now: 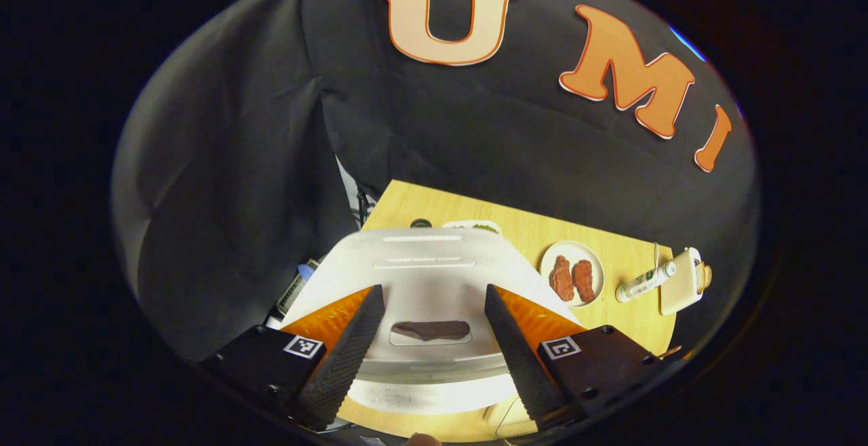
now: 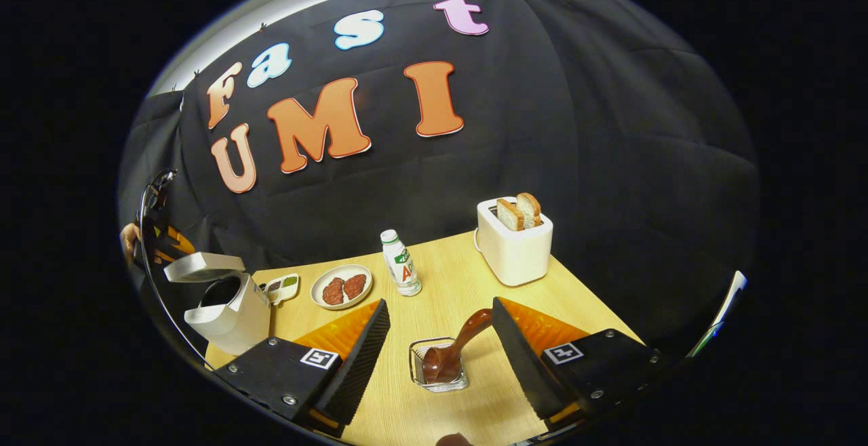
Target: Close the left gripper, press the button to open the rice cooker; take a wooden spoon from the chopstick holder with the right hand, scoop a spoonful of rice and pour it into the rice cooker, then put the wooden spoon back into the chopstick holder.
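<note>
The white rice cooker sits right under my left gripper, whose fingers are open on either side of the dark button without touching it. In the right gripper view the rice cooker stands at the table's left end with its lid lifted off the dark pot opening. The left gripper hovers just behind it. My right gripper is open over a small wire chopstick holder. A dark wooden spoon rests in the holder, its handle leaning up beside the right-hand finger, not clamped.
On the wooden table stand a plate of two meat pieces, a small bottle, a white toaster with bread slices, and a small divided sauce dish beside the cooker. The table's near edge runs under both grippers.
</note>
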